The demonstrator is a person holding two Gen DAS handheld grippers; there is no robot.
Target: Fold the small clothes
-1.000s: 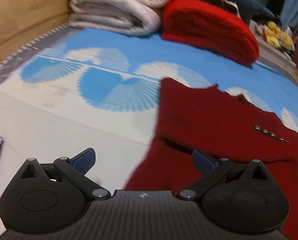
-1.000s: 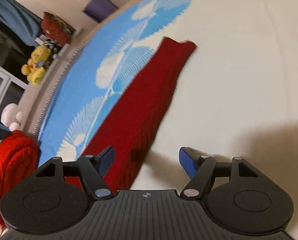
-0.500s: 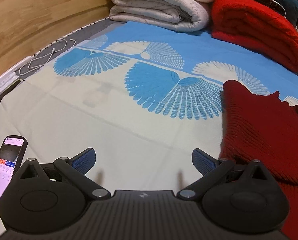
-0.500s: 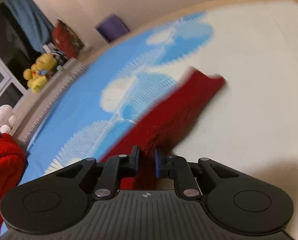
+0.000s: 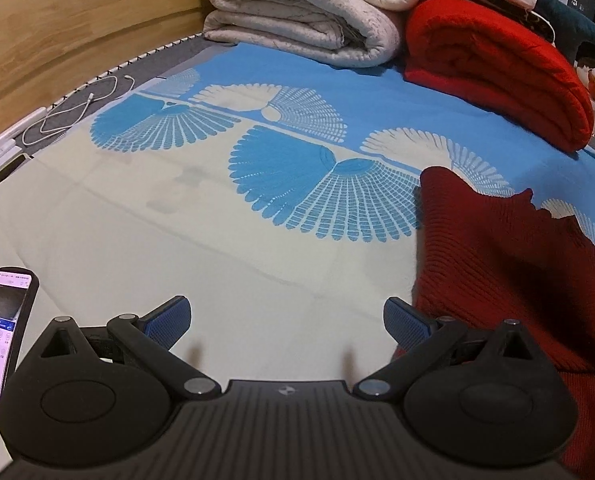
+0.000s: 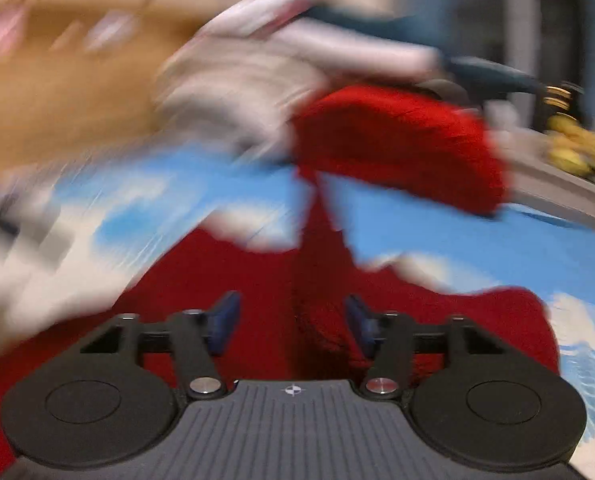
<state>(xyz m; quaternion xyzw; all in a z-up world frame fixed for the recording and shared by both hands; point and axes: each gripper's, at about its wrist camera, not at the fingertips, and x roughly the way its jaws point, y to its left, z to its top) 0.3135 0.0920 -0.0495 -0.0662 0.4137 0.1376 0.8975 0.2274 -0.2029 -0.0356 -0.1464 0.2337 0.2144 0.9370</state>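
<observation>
A dark red knit sweater (image 5: 505,264) lies flat on the bed, at the right of the left wrist view. My left gripper (image 5: 285,320) hangs open over bare cream sheet just left of the sweater's edge, holding nothing. The right wrist view is badly motion-blurred. In it my right gripper (image 6: 293,324) is above the sweater (image 6: 225,280) and its jaws are opening. A strip of the red sleeve (image 6: 317,236) runs up from between the blue pads (image 6: 225,322), which do not press on it.
A folded white blanket (image 5: 309,16) and a bright red blanket (image 5: 497,64) are stacked at the far end of the blue-and-cream sheet (image 5: 177,232). A lit phone (image 5: 5,332) lies at the left edge, with a white cable (image 5: 69,116) beyond it near the wooden headboard (image 5: 57,32).
My right gripper shut on the red sleeve, swung it fast across the sweater while rolling over, and its jaws have parted again. My left gripper slid left off the sweater, then held still.
</observation>
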